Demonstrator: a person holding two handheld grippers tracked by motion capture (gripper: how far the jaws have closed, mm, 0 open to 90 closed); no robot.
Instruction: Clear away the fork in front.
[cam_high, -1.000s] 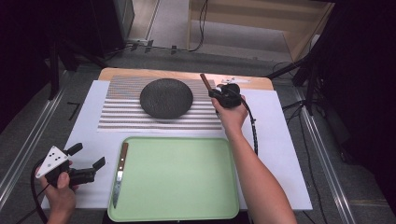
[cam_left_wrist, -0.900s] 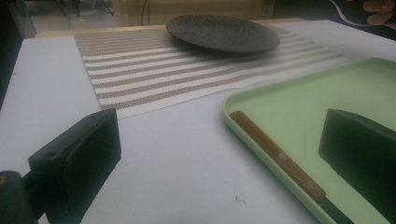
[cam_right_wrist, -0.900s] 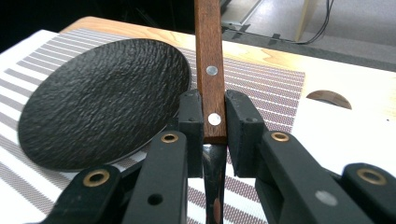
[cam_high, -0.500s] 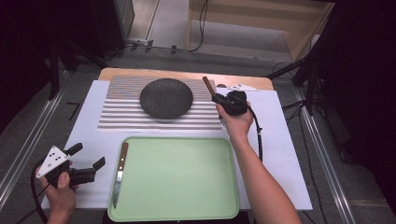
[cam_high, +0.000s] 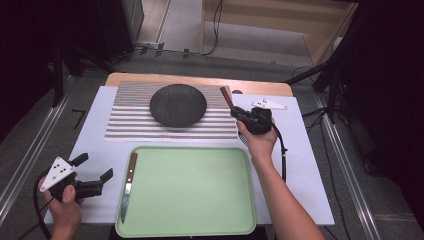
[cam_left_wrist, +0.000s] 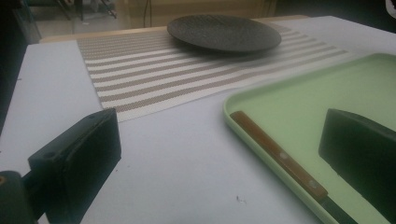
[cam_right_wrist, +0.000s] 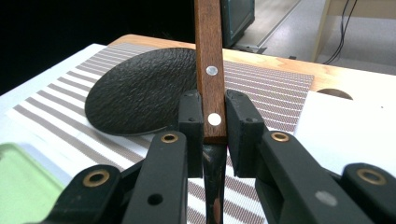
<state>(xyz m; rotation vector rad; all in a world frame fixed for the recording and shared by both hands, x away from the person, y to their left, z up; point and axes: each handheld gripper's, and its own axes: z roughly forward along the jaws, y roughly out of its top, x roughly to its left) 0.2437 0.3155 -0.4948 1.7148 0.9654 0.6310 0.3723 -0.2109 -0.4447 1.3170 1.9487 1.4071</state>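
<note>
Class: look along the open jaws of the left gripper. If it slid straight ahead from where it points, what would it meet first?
Probably the rim of the green tray, where the wooden-handled knife lies; depth is hard to judge. The left gripper points that way.

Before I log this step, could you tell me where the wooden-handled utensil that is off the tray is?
The wooden-handled utensil is clamped in the right gripper, above the striped placemat's right edge, just right of the round black plate.

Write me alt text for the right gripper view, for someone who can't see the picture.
The right gripper clamps its two black jaws on the wooden handle of a piece of cutlery, which points up and away above a striped placemat. A dark round plate sits on the mat behind it, and a green tray corner shows at lower left.
</note>
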